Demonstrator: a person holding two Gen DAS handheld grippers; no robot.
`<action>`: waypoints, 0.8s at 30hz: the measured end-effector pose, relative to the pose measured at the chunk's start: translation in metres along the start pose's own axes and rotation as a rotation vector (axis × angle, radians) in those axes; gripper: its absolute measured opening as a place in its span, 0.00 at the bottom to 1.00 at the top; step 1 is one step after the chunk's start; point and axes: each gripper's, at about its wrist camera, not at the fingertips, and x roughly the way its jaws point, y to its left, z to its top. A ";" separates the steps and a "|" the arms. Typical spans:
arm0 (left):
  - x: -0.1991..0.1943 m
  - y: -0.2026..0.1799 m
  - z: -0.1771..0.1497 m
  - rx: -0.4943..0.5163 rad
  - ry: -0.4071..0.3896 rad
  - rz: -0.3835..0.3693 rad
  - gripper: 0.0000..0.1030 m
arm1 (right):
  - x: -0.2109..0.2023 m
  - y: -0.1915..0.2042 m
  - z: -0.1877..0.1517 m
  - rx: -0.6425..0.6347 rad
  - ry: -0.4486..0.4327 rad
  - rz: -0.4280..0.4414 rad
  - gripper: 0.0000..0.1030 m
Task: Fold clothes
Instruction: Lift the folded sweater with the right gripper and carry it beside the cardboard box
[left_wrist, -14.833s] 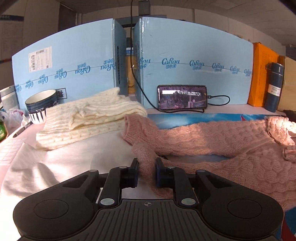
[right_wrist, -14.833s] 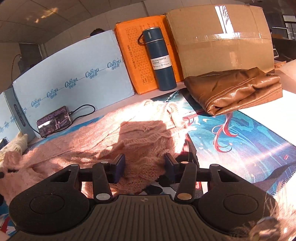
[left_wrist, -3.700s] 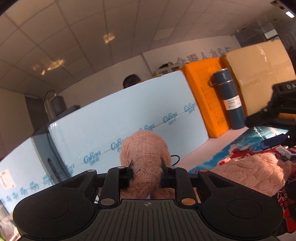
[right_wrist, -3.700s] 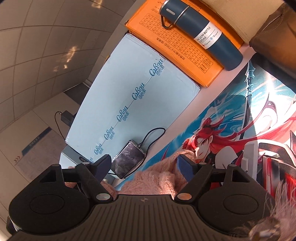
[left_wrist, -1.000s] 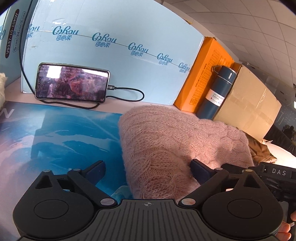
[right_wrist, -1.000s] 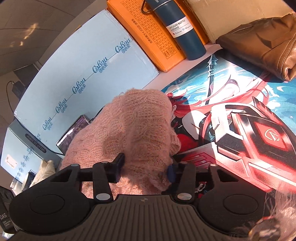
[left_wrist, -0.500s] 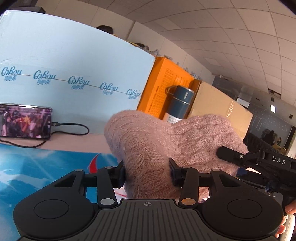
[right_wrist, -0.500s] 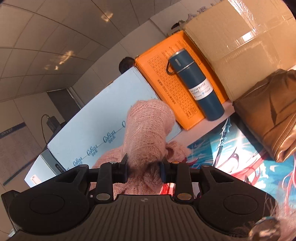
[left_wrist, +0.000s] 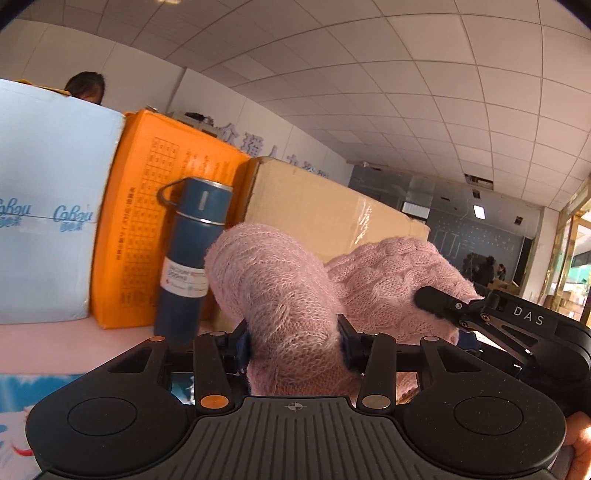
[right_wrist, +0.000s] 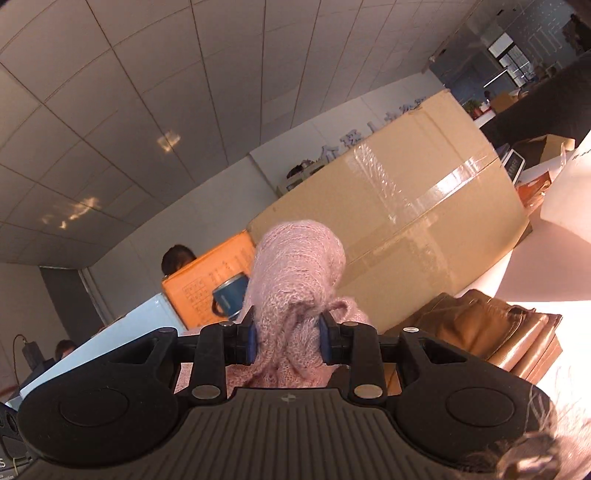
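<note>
Folding | left gripper (left_wrist: 293, 341) and right gripper (right_wrist: 286, 341) each clamp one end of pink sweater (left_wrist: 280, 295), bundle spanning between them above surface; brown jacket (right_wrist: 491, 332) lies at right edge.

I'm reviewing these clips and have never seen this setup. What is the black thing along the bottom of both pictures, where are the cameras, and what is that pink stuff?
There is no robot here: a person holds a two-finger gripper in each hand, and a wide-angle camera on each looks forward along its fingers. The black shape at the bottom is the gripper's own body. One picture looks from the left gripper, the other from the right gripper. The pink stuff is a knitted sweater; both grippers are shut on it, lifted, as part of folding clothes. The right gripper also shows in the left view. Behind stand a blue bottle, an orange box, a cardboard box and a light blue box. A folded brown jacket lies on the table.
</note>
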 end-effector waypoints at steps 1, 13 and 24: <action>0.012 -0.006 -0.004 -0.006 0.012 -0.006 0.42 | 0.001 -0.009 0.002 0.008 -0.029 -0.022 0.28; 0.074 0.003 -0.042 -0.099 0.169 0.110 0.96 | 0.042 -0.085 -0.017 0.082 0.095 -0.427 0.41; -0.008 0.026 -0.011 -0.048 0.034 0.155 1.00 | 0.005 -0.100 -0.024 0.234 -0.086 -0.405 0.85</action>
